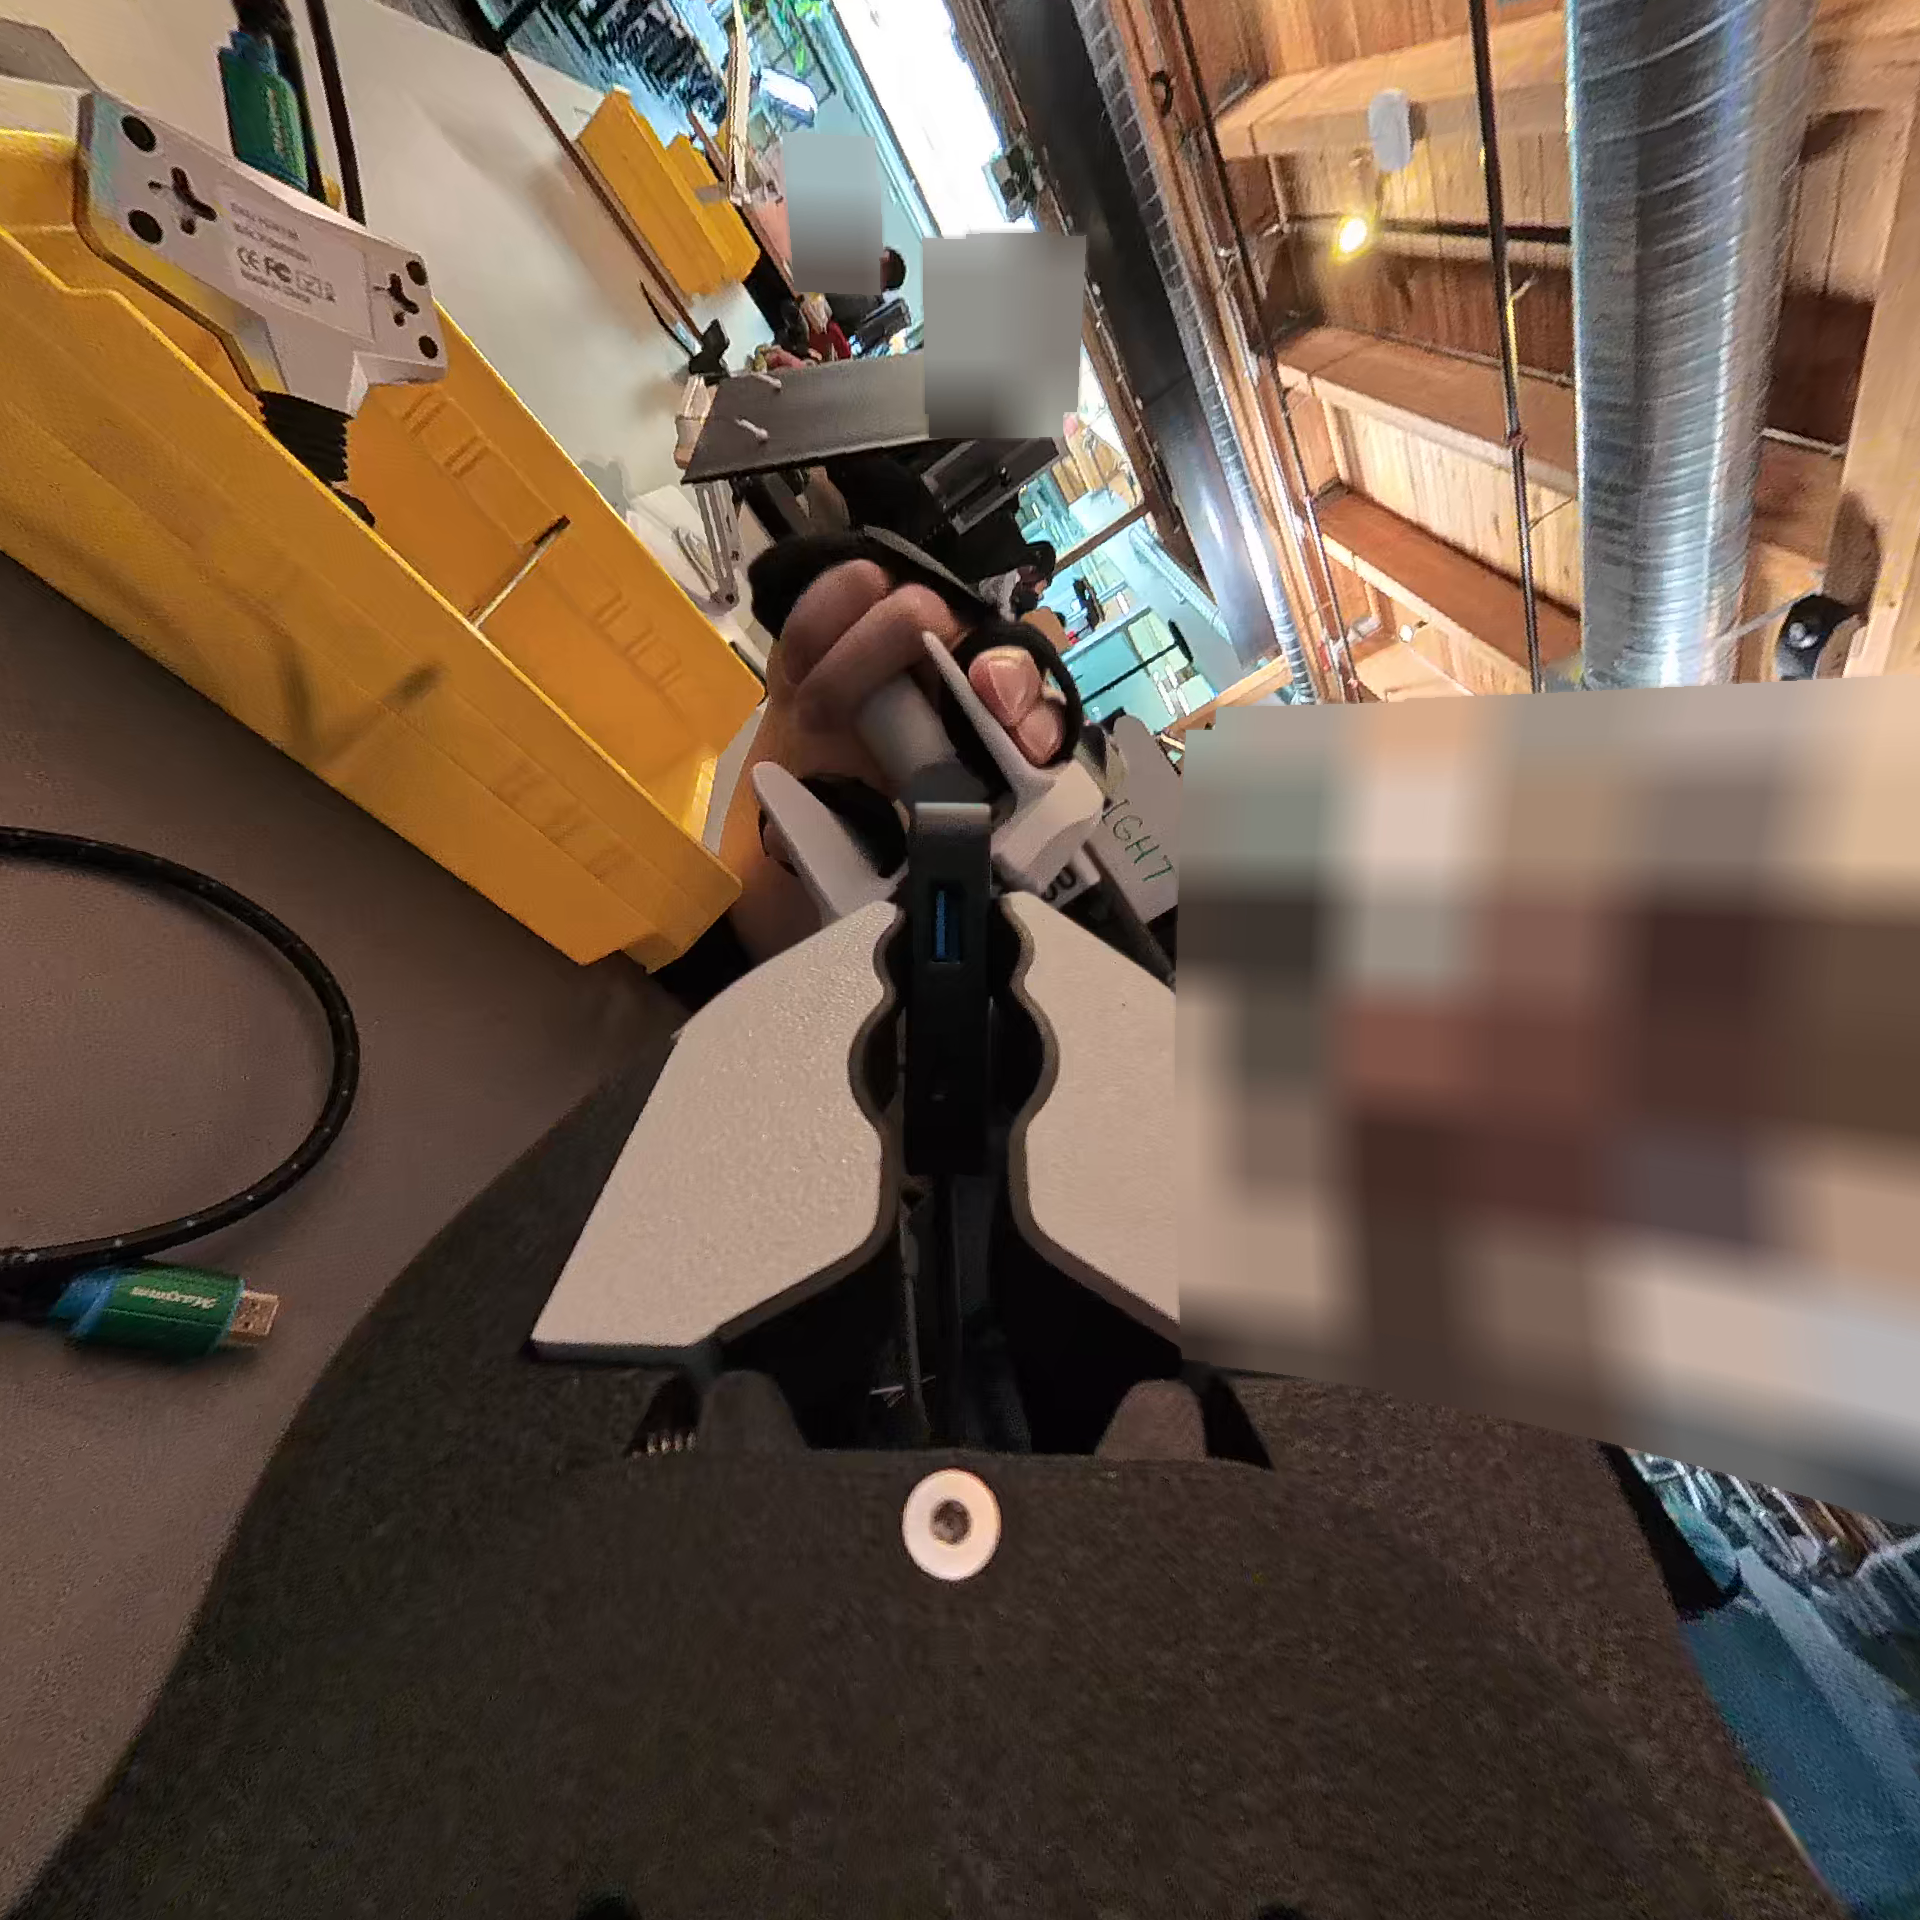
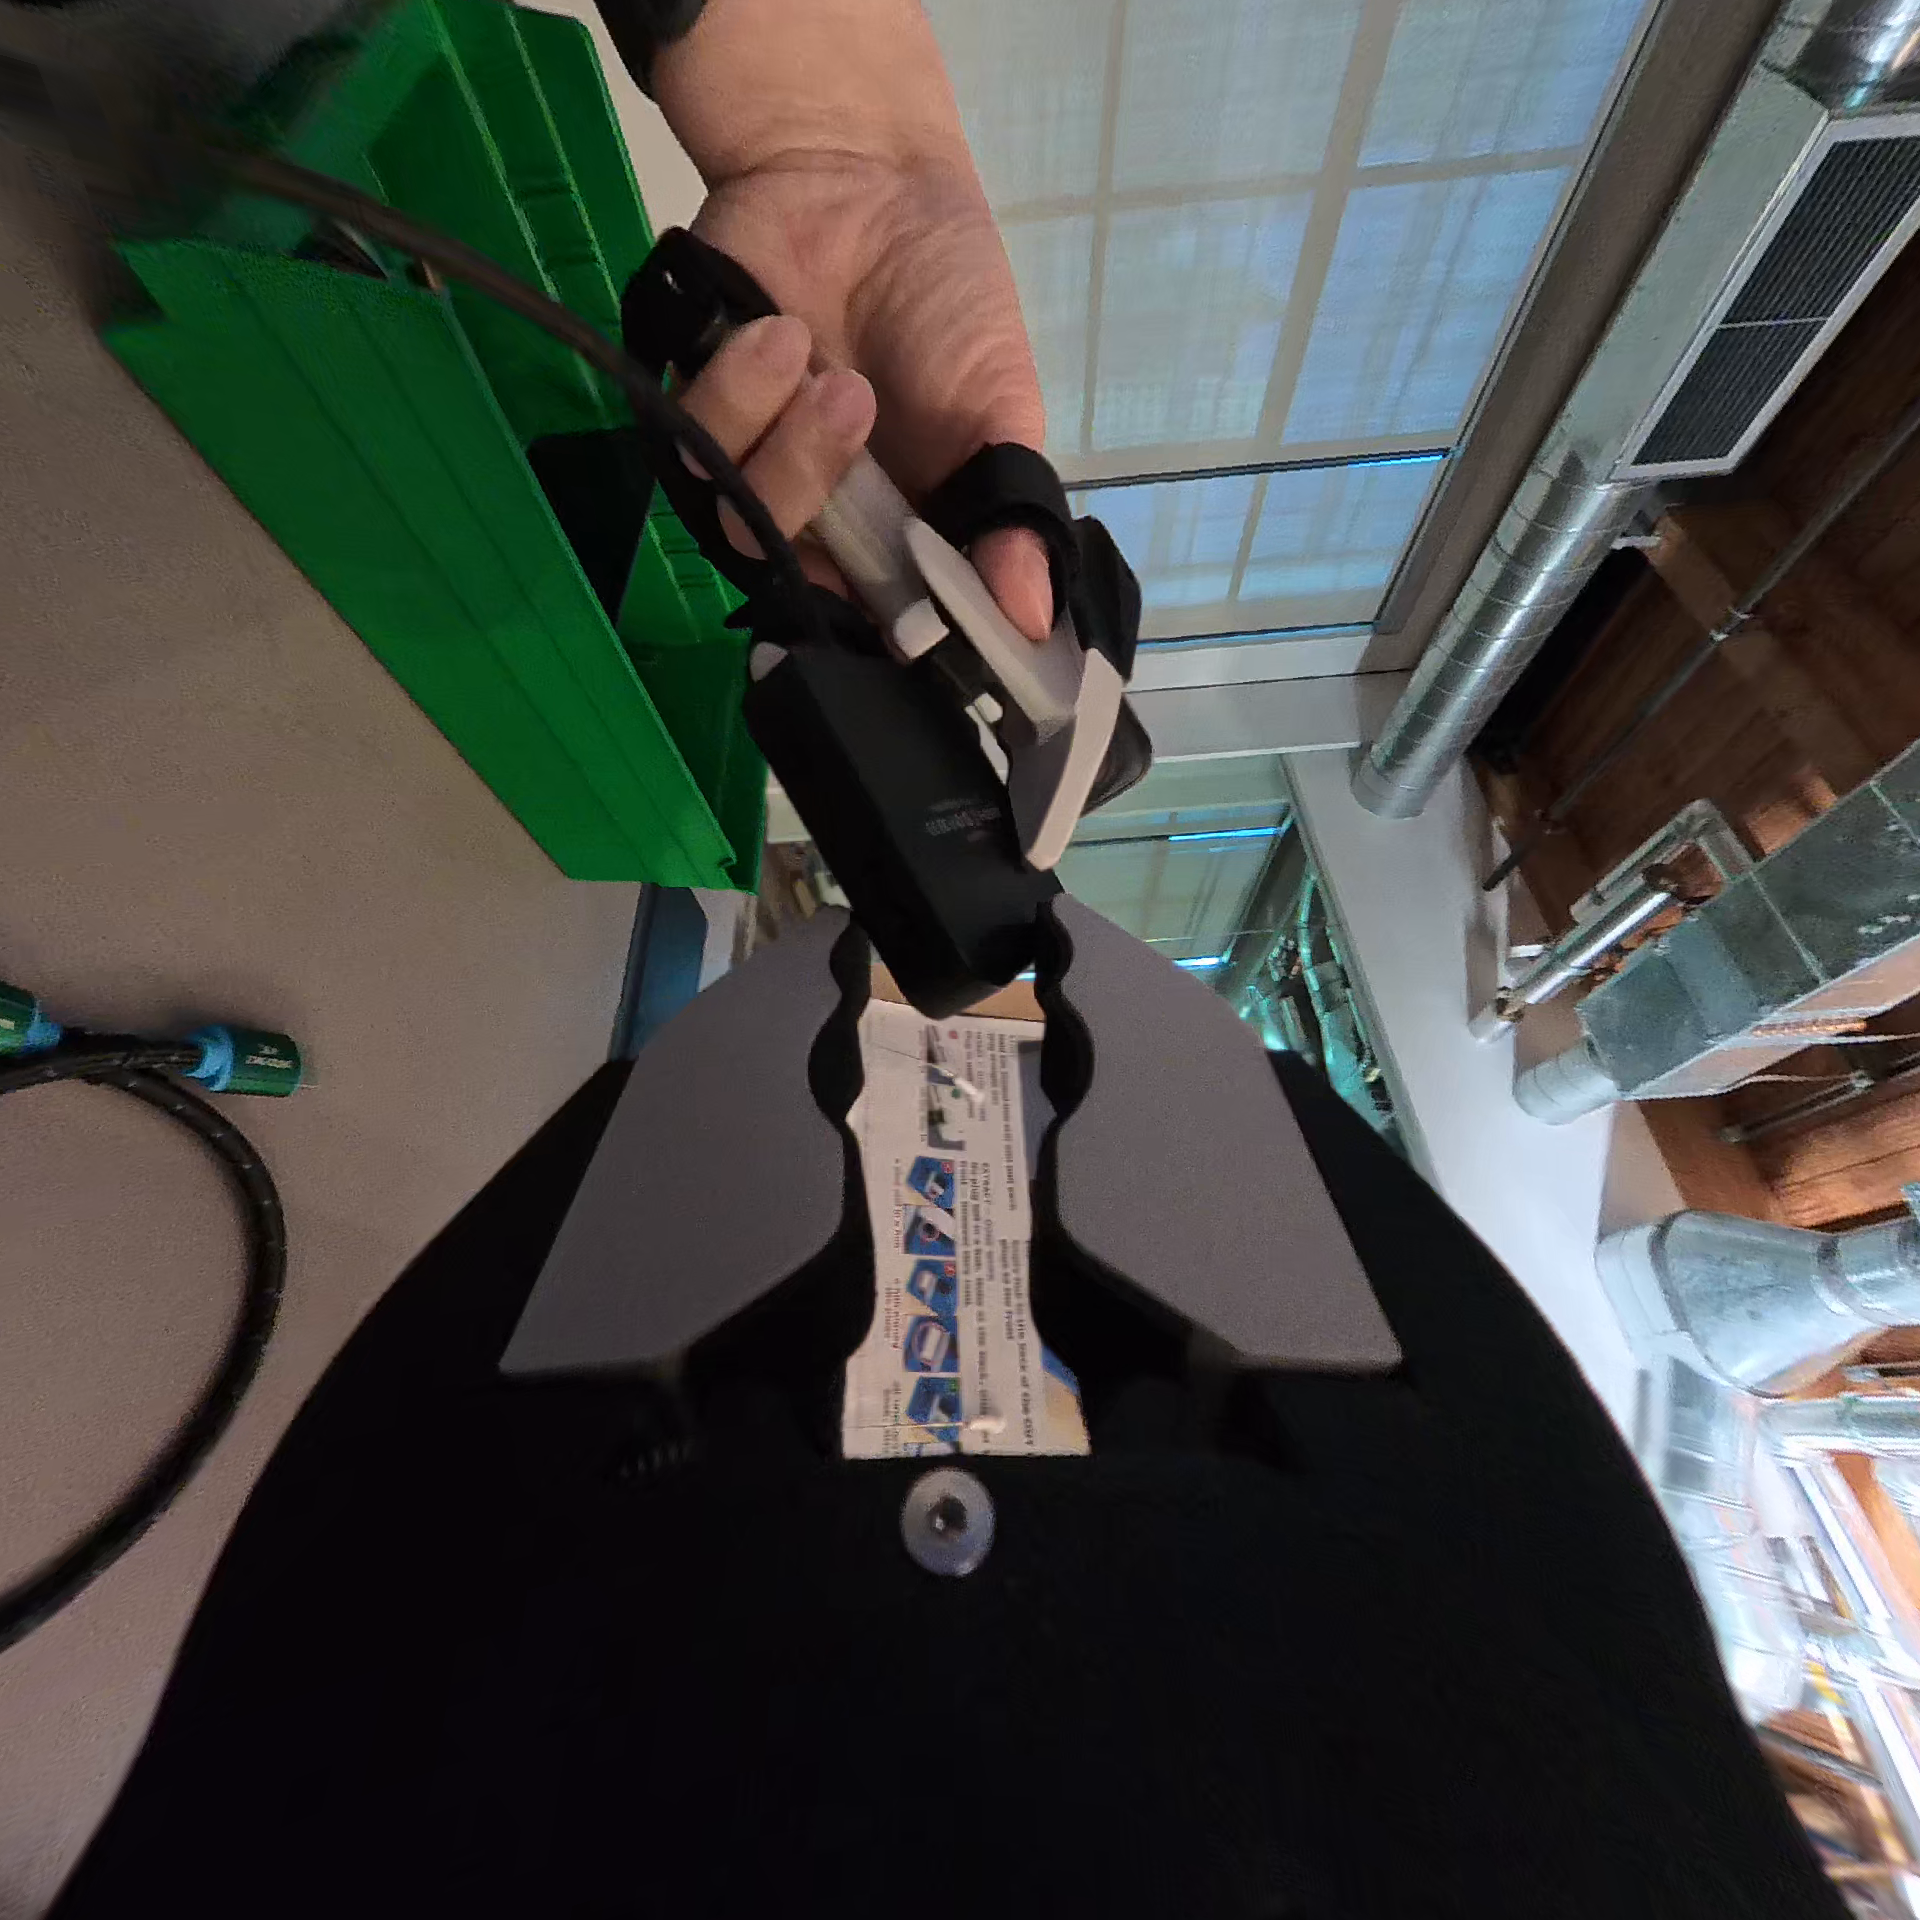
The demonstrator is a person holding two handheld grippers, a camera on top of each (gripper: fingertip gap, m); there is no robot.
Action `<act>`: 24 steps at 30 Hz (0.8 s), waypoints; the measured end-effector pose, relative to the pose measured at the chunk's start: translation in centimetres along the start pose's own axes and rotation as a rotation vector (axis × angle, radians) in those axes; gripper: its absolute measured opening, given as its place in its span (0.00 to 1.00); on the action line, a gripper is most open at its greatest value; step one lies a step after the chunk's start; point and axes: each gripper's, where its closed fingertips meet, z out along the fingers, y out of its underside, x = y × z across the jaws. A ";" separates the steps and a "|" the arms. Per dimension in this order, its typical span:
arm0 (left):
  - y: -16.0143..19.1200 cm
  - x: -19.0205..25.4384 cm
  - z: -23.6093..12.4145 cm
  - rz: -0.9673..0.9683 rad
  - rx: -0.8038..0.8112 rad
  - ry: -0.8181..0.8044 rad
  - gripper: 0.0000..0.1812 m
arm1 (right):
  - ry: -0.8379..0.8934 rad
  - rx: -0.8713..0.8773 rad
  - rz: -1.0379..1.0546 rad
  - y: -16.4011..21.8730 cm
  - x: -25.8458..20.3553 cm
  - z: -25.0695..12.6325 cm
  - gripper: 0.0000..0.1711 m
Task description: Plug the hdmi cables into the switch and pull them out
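The switch (image 1: pixel 260 260) - a silver box - sits up on the rim of a yellow bin (image 1: pixel 416 644), well apart from both claws; a green plug (image 1: pixel 265 114) is seated in its far end and a black ribbed lead leaves its near end. A braided black cable (image 1: pixel 322 1039) loops over the grey tabletop (image 1: pixel 488 1060) to my left; its green plug (image 1: pixel 156 1314) lies loose there, metal tip bare.

My left claw (image 1: pixel 948 914) is clenched on a slim black box (image 1: pixel 945 1039), held edge-on between the wavy pads, a blue port facing the camera. My right claw (image 2: pixel 951 925) meets the same box from the other end - its tips sit either side of the box's corner, the gap wide; whether it truly grips I cannot tell. My right hand (image 1: pixel 862 665) shows beyond the box in the left wrist view; my left hand (image 2: pixel 862 260) shows in the right wrist view, with a green bin (image 2: pixel 416 520) beside it and a printed sheet (image 2: pixel 956 1247) below between the fingers.
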 end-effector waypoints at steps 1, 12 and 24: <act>-0.1 -0.1 0.0 -0.015 0.011 0.006 0.08 | 0.009 -0.002 -0.020 0.0 0.0 0.1 0.17; -4.3 2.4 -4.6 0.546 0.226 -0.189 0.15 | -0.105 -0.045 0.218 1.7 1.2 -1.4 0.09; 0.9 -1.1 -0.3 1.343 -0.208 -0.791 0.25 | -0.316 0.013 0.608 2.2 1.4 -3.1 0.09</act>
